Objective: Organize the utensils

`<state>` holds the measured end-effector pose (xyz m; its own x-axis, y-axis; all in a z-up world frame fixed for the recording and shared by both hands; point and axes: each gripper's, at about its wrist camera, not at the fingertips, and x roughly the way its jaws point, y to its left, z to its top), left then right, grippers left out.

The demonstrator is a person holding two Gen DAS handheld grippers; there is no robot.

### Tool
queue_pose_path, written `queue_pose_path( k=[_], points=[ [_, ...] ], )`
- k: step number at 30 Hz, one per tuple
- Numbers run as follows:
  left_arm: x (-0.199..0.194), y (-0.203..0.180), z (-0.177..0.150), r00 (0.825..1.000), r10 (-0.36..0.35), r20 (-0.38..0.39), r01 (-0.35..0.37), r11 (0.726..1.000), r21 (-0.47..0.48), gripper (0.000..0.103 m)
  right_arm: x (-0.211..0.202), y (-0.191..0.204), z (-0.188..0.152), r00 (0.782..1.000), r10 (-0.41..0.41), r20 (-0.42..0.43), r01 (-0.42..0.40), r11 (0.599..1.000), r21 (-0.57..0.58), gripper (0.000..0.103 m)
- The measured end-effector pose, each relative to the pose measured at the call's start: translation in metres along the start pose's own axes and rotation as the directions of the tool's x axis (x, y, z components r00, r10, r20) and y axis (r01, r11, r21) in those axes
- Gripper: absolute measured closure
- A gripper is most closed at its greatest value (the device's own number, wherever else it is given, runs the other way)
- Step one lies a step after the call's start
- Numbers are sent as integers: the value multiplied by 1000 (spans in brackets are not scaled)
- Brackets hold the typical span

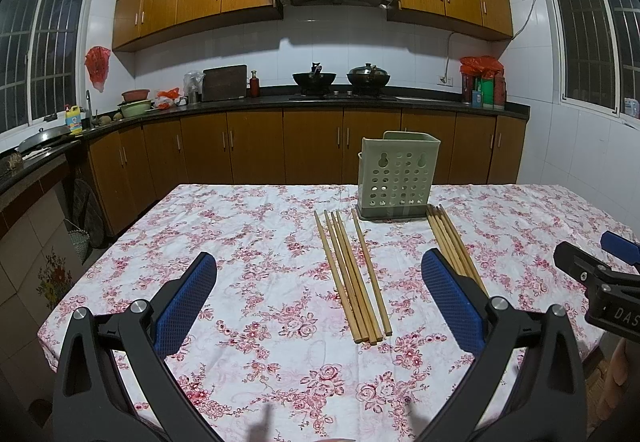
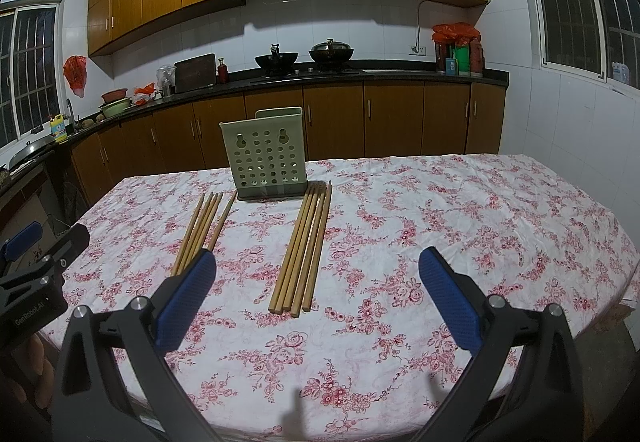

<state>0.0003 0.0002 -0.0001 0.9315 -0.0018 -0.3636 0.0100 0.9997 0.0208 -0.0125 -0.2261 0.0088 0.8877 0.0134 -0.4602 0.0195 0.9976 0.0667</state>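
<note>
Holder: a green perforated utensil holder [image 1: 396, 178] is stood upright on the floral tablecloth [image 1: 248, 226].
Left chopsticks [image 1: 352, 274]: laid before the holder's left corner.
Right chopsticks [image 2: 304, 246]: laid before its right corner.
Left gripper [image 1: 316, 294]: held spread, nothing gripped, nearer than the holder.
Right gripper [image 2: 316, 294]: likewise spread and empty.

left tool [image 1: 318, 284] spread wide, right tool [image 2: 318, 282] likewise
</note>
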Motion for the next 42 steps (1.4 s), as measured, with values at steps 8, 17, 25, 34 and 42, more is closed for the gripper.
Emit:
queue_pose_path(
  k=[8, 17, 25, 34, 42],
  points=[
    [0, 0, 0, 1000, 0, 0, 0, 1000, 0, 2, 0, 0, 0, 1000, 0, -1, 0, 1000, 0, 4],
    [0, 0, 0, 1000, 0, -1, 0, 1000, 0, 2, 1, 0, 0, 1000, 1, -2, -1, 1000, 1, 4],
    [0, 0, 0, 1000, 0, -3, 0, 1000, -1, 2, 2, 0, -1, 1000, 1, -2, -1, 1000, 1, 4],
    [-1, 0, -1, 1000, 3, -8, -3, 1000, -3, 2, 4, 0, -1, 1000, -1, -6, 1, 1000, 2, 4],
    [34, 14, -3, 991, 36, -128, -38, 999, -16, 2, 37, -15, -2, 994, -5, -113, 10, 999, 45, 4]
  ],
)
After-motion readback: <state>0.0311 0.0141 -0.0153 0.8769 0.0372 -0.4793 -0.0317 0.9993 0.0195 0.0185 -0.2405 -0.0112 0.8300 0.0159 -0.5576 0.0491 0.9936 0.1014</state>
